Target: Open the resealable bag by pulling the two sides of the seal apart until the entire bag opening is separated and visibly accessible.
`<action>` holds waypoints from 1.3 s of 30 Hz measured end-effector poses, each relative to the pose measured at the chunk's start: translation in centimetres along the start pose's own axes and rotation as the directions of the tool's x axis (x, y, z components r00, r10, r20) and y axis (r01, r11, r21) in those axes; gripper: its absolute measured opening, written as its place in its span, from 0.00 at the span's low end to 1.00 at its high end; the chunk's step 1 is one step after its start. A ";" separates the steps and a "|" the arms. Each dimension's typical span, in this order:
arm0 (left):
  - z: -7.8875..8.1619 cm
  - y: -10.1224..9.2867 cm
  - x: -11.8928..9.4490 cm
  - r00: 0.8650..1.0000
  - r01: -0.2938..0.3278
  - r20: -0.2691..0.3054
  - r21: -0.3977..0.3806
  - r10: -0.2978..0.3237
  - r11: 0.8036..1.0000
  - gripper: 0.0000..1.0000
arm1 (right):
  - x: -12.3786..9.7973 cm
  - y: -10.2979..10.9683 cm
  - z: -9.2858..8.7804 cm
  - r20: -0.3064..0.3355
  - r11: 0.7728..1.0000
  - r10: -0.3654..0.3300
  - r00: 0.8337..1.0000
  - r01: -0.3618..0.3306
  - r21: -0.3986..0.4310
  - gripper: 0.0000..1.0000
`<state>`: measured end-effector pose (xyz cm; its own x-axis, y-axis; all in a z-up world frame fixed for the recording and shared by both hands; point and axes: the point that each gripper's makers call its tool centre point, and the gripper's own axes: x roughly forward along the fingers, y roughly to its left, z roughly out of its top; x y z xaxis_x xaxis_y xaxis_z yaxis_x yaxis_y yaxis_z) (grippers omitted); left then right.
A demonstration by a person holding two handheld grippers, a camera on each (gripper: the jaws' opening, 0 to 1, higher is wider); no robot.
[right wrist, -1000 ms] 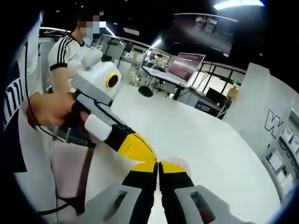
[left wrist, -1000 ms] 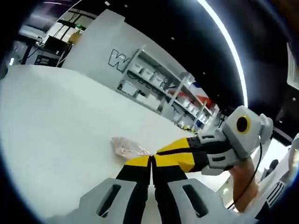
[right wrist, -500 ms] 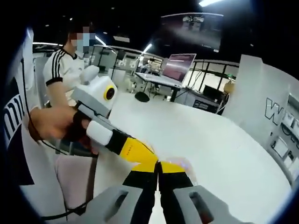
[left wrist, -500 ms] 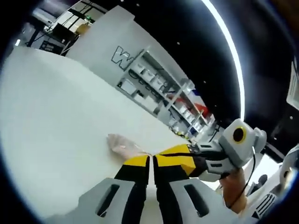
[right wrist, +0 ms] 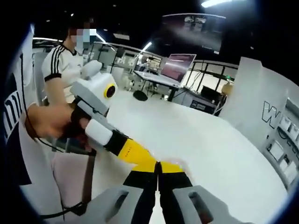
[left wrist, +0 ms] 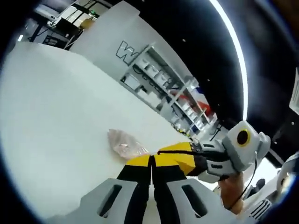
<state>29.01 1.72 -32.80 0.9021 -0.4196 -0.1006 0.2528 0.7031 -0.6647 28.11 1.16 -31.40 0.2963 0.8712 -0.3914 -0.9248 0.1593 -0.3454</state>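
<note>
White table carries the bag; both grippers' fingers stay pinched on its seal, barely parted since.

Clear crinkled plastic bag

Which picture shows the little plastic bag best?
The left gripper view. There the bag lies crinkled and pinkish against the white table, just past the tool tips. In the right gripper view only a pale sliver of the bag peeks out beside the yellow tips.
</note>
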 end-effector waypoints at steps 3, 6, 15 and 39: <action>-0.6 0.7 0.0 1.000 -0.023 -0.016 0.003 0.023 1.000 0.00 | -0.6 -1.4 0.7 0.013 0.995 -0.078 0.997 0.079 -0.058 0.00; -0.7 0.2 0.0 1.000 0.004 -0.010 -0.023 -0.004 1.000 0.00 | -0.8 -1.4 0.9 0.022 0.997 -0.056 0.998 0.056 -0.045 0.00; -0.3 -0.3 0.0 1.000 0.015 0.010 0.003 -0.015 1.000 0.01 | -0.6 0.3 -0.1 -0.020 0.998 0.027 0.999 -0.028 -0.061 0.00; -0.2 -0.1 0.0 1.000 0.007 0.025 0.059 -0.008 0.998 0.01 | -0.4 0.8 -0.9 -0.051 0.997 0.077 0.996 -0.078 -0.018 0.02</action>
<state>28.94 1.52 -32.89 0.9085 -0.4109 -0.0768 0.2791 0.7331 -0.6202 27.44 0.51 -32.29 0.2356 0.8561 -0.4601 -0.9409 0.0823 -0.3286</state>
